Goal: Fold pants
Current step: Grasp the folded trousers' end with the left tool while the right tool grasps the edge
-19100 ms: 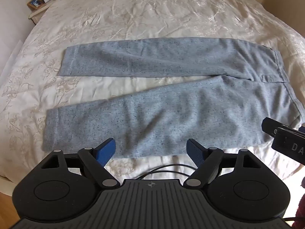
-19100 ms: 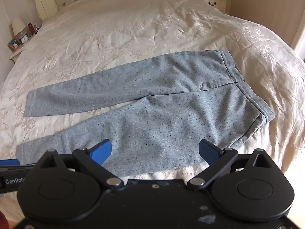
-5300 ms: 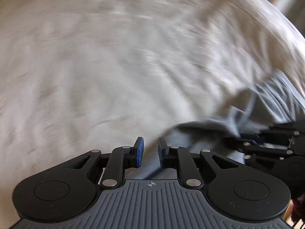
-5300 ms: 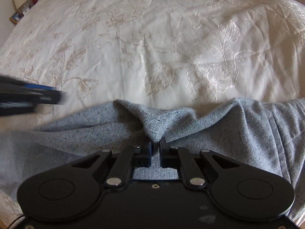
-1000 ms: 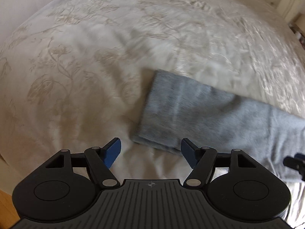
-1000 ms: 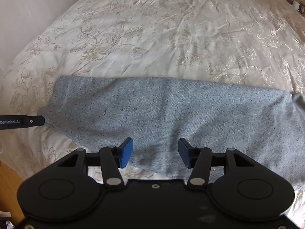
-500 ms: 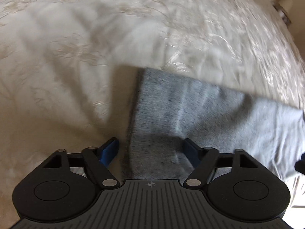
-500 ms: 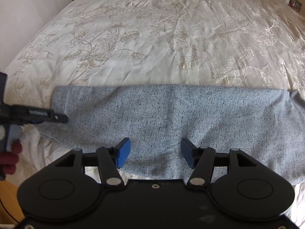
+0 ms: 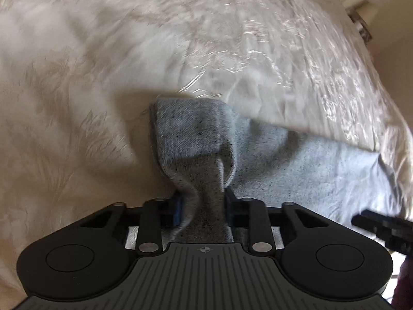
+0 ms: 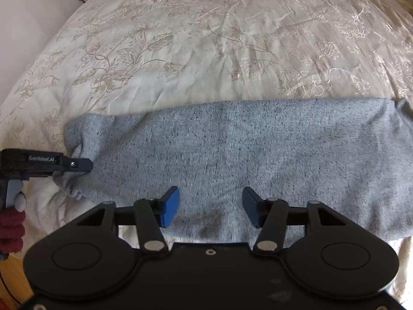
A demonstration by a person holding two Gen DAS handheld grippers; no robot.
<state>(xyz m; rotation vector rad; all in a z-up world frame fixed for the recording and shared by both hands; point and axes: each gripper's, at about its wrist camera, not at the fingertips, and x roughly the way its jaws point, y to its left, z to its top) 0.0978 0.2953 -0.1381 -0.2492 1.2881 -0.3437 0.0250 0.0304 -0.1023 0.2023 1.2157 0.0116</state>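
At six o'clock in the left wrist view, the left gripper (image 9: 204,208) has just been closing and now pinches the bunched cuff end of the grey pants (image 9: 296,165); half a second ago its jaws stood wide, straddling that flat cuff, so the fabric has been gathered into a ridge rising toward twelve o'clock between the blue pads (image 9: 177,210). I judge this to be the start of the next fold: with the cuff end secured, it can be lifted and carried over toward the waist. In the right wrist view, the right gripper (image 10: 210,208) at six o'clock hangs over the near edge of the cloth with jaws parted about halfway and having just narrowed a little; nothing is pressed between them, though the cloth lies under them. The pants lie as one long band, legs already stacked, running from nine to three o'clock across the near part of the cream embroidered bedspread (image 10: 206,46), which fills the far field. At nine o'clock a hand in a dark red glove (image 10: 11,230) holds the other tool. By count: one pair of pants, two grippers, one gloved hand visible, one bedspread.
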